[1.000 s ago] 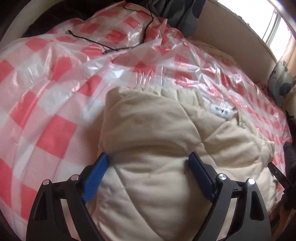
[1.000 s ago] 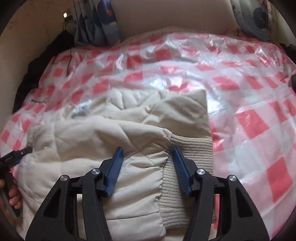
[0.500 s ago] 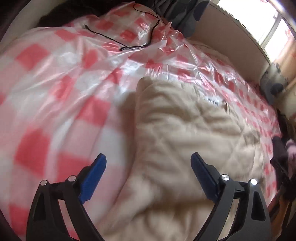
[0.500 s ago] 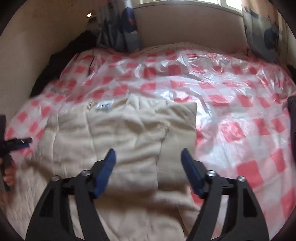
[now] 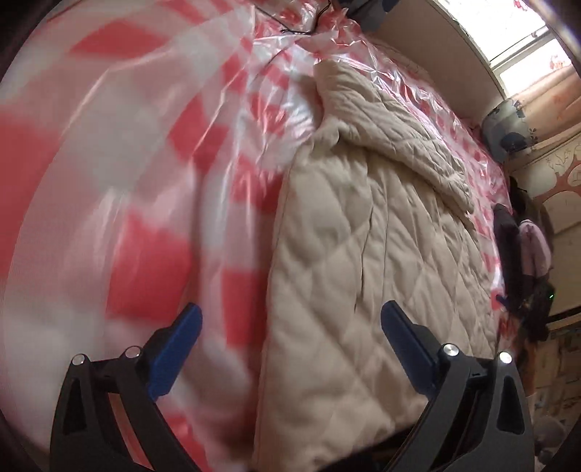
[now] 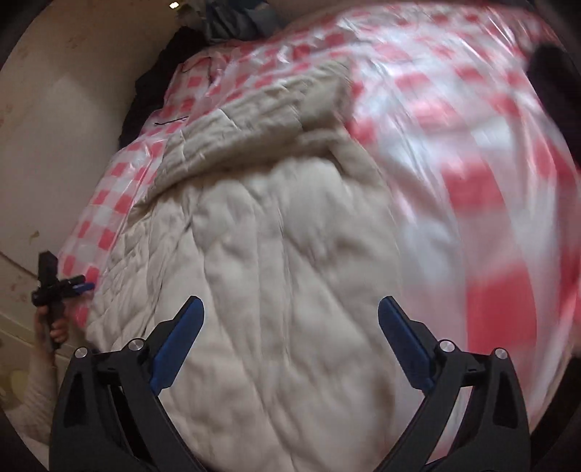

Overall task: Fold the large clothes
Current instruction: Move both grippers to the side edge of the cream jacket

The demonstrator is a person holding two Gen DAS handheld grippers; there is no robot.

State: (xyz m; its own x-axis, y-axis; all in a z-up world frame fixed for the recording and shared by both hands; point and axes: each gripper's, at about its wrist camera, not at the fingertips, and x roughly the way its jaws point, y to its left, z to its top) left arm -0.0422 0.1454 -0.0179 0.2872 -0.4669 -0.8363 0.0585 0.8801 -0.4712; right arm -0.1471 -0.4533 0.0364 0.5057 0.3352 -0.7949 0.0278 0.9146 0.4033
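— Jacket point(image 5: 363, 254), beige quilted, lies flat on the bed's red-check plastic sheet point(image 5: 145, 254), near edge.
— Grippers?
— Left gripper point(image 5: 290, 326): jaws have just spread wide, nothing pinched; jacket's left hem runs between them. Right gripper point(image 6: 290, 323): jaws also just opened, hovering over the jacket, not gripping.
— Diff btw views?
— Right cam catches the person's left hand point(image 6: 54, 326) w/ its gripper beside the bed; left cam shows window point(image 5: 526, 54) and black cable point(image 5: 290, 32). Both blurry.
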